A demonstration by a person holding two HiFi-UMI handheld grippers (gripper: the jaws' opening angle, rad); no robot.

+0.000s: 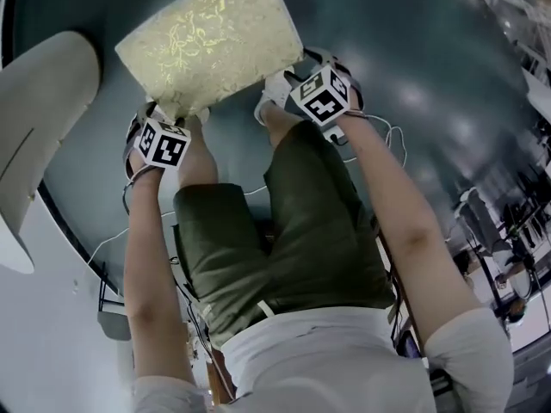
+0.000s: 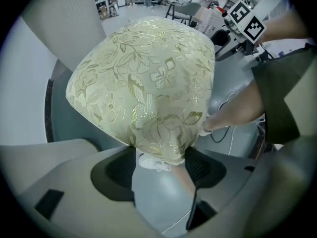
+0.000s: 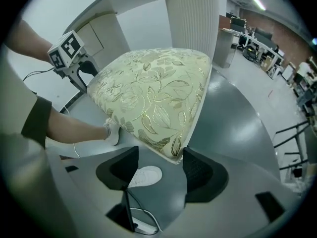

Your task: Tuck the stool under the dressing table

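The stool (image 1: 211,41), topped by a cream cushion with a gold flower pattern, is at the top middle of the head view. Both grippers point down at its two near corners. My left gripper (image 1: 168,119) has one corner (image 2: 161,148) wedged between its pads, touching both. My right gripper (image 1: 293,89) holds the other corner (image 3: 171,145); that corner lies against the right pad and its edge meets the left pad's tip. The dressing table shows as a cream rounded top (image 1: 39,110) at the left and a ribbed white pedestal (image 3: 190,16) just behind the stool.
The person's legs and white shoes (image 3: 145,176) stand right behind the stool, one foot (image 3: 113,131) beside it. Thin cables (image 1: 392,136) trail on the dark grey floor (image 1: 422,67). Desks and chairs (image 2: 183,6) stand far back.
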